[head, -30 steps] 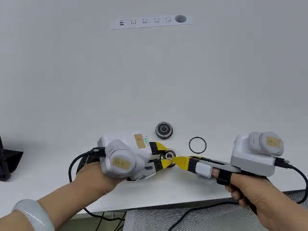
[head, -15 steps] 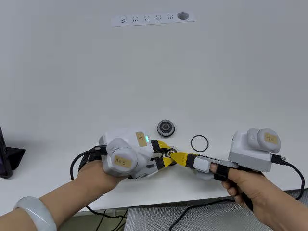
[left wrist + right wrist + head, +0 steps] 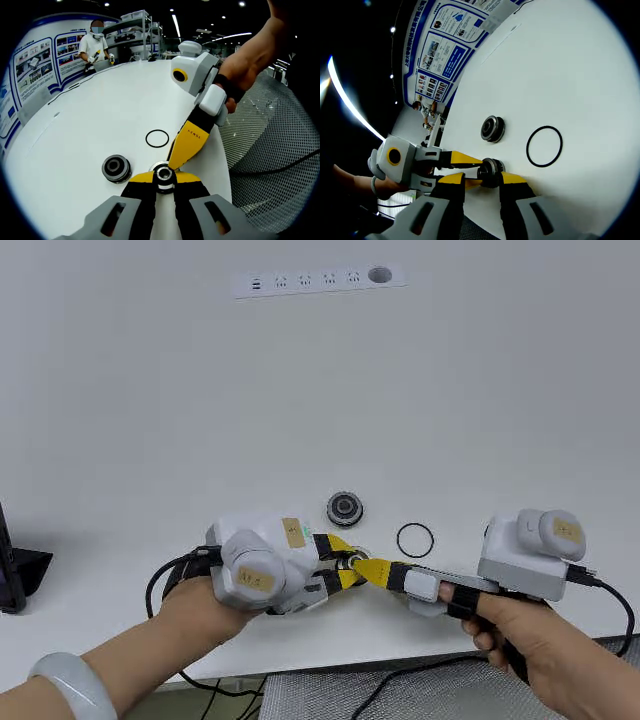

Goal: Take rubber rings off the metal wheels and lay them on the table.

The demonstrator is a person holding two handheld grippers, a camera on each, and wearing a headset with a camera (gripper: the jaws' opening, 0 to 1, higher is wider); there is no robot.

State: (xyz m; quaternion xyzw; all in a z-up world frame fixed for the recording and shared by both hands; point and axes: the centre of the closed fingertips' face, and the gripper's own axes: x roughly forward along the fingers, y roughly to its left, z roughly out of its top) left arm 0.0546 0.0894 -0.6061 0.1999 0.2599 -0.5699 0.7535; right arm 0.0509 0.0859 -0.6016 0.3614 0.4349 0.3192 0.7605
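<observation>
Between left tool (image 3: 163,179) and right tool (image 3: 491,176), one wheel (image 3: 351,560) sits clamped.

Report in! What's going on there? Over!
Left hand-held gripper shut on wheel. Right hand-held gripper at same wheel, grip unclear. One ring on table, second wheel nearby. Nothing in the way.
</observation>
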